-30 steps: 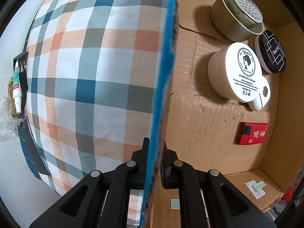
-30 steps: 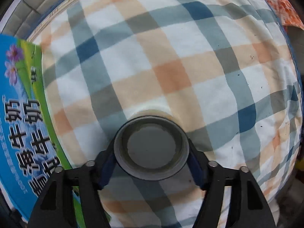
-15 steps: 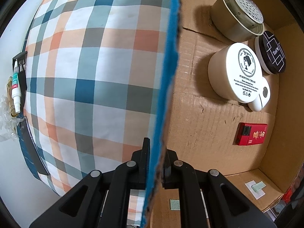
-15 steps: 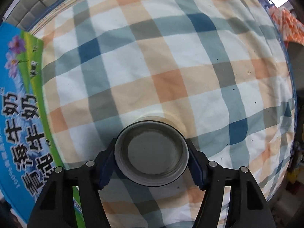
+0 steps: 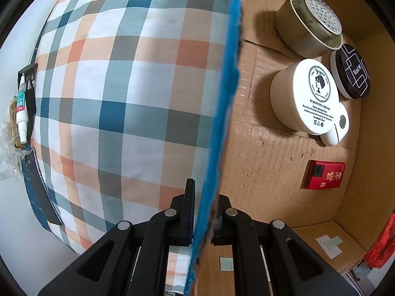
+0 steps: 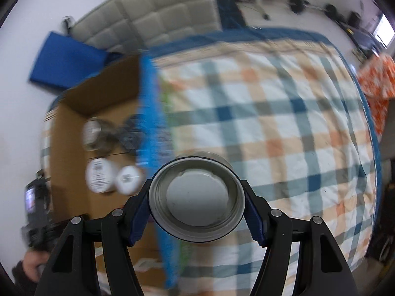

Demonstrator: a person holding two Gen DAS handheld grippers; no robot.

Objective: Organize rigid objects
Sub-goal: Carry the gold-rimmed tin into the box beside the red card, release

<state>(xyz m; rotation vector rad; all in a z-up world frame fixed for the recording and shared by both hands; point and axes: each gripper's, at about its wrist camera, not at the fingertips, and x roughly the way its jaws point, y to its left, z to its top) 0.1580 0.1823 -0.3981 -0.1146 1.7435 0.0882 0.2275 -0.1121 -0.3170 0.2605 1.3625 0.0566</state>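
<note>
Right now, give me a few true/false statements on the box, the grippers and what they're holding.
1. The left gripper clamps the box wall. True.
2. The right gripper is empty. False: it holds a round jar.
3. A red pack lies on the box floor. True.
4. The white cream jar sits out on the checked bedsheet. False: it is inside the box.
5. The box is closed. False: its top is open.

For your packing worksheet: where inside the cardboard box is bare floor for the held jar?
Bare floor lies between the box wall and the red box. The cream jar, tin and black compact crowd the far corner.
</note>
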